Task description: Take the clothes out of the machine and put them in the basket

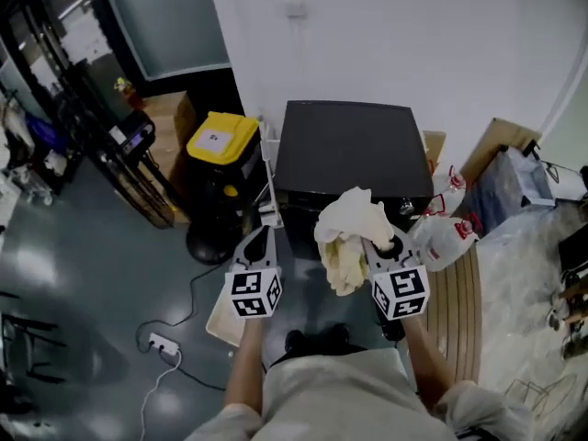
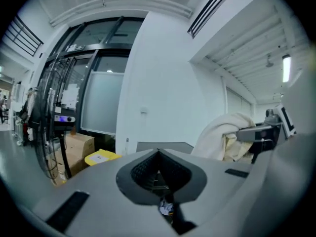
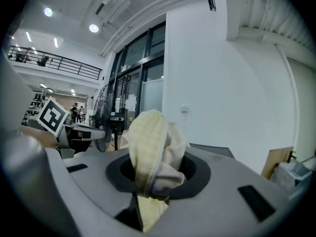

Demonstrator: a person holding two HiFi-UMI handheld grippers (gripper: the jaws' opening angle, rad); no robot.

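Right gripper (image 3: 154, 176): jaws closed onto a bunched cloth (image 1: 347, 232), cream with pale yellow folds, which fills the gap between the pads and spills out above and below them.
Left gripper (image 2: 158, 158): jaws brought together, with nothing between them; held level beside the right gripper, the two near each other but apart.
Cloth position: hanging in the air from the right gripper, just in front of the machine (image 1: 354, 145) and clear of it, part draped over the jaw tips and part dangling towards the floor (image 1: 83, 274).
Machine position: black, flat-topped, set against a white wall, just beyond both grippers.
Bin (image 1: 220, 141): black with a yellow lid, just left of the machine.
Bags (image 1: 446, 237): white with red marks, just right of the machine.
Power strip (image 1: 162, 344): white, lying on the grey floor at the left, its cord trailing.
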